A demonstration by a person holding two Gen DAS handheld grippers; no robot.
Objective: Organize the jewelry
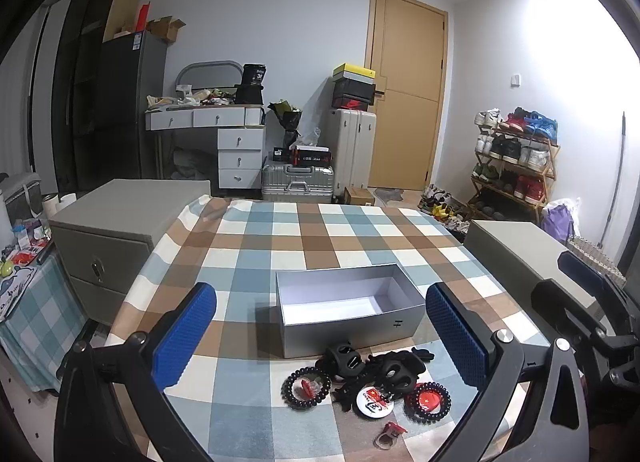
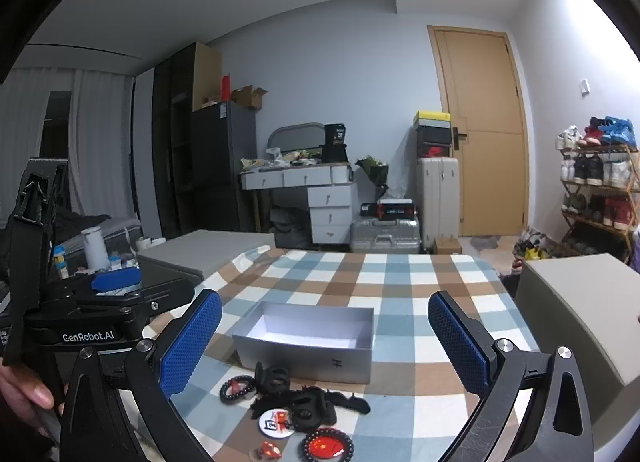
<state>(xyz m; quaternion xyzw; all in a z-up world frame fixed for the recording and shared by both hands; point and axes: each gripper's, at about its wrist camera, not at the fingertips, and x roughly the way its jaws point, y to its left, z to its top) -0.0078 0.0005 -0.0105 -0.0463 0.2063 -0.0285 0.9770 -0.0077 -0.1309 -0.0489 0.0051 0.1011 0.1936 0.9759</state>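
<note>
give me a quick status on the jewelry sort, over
Left gripper and right gripper open, empty. Silver box empty, jewelry pile loose in front of it. Nothing in the way.

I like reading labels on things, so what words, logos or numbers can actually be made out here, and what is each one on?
"GenRobot.AI": white print on the left gripper, seen from the right wrist view.
A small dark mark, like a doubled "H", on the front of the silver box; not a readable word.
White round badge: red and black print, too small to read.
Stacked shoeboxes: logos blurred.
</note>
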